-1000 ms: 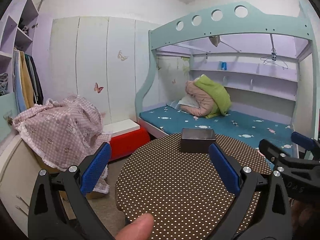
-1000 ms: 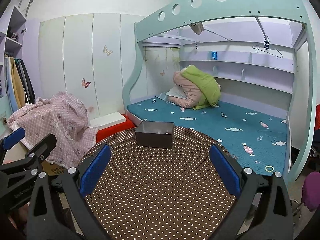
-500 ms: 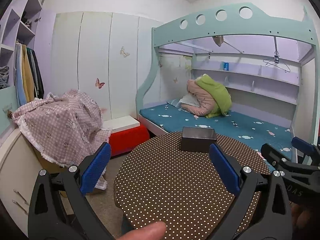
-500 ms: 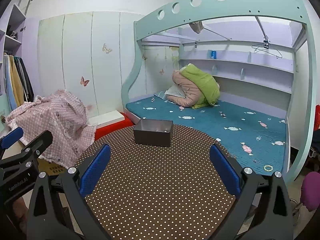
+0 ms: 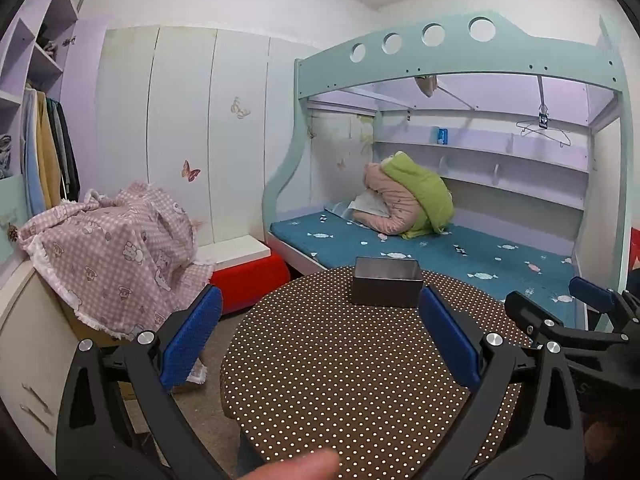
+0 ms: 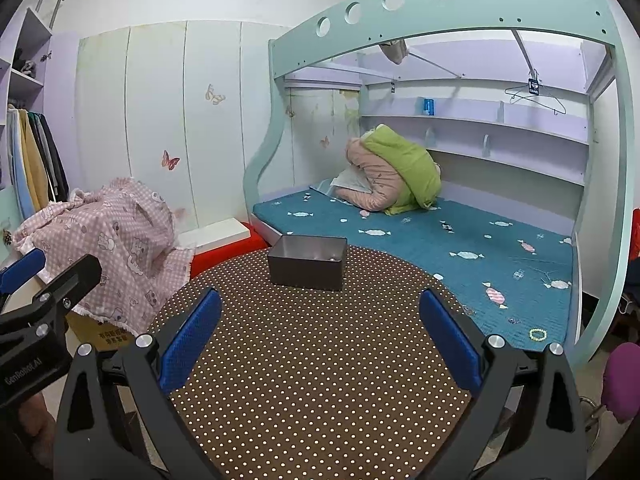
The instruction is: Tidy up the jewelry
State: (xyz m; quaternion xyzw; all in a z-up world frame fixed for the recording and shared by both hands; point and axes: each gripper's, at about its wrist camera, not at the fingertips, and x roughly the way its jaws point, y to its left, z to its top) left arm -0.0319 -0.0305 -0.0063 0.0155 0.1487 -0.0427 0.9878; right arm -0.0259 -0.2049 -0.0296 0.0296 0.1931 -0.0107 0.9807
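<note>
Your left tool (image 5: 320, 344) and your right tool (image 6: 320, 340) are both wide open and hold nothing. The gray box (image 6: 307, 261) sits at the far side of the dotted table (image 6: 312, 360), with something small inside. A green bead bracelet (image 6: 537, 334) lies on the bed (image 6: 440, 248), so it looks like sorting is left to do. Since a second ago, both tools have lifted and tipped a little.

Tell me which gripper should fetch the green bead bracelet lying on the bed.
Right, probably. The bracelet lies on the blue bedsheet just beyond the right gripper, whose jaws are open and empty. The left gripper sits farther left.
</note>
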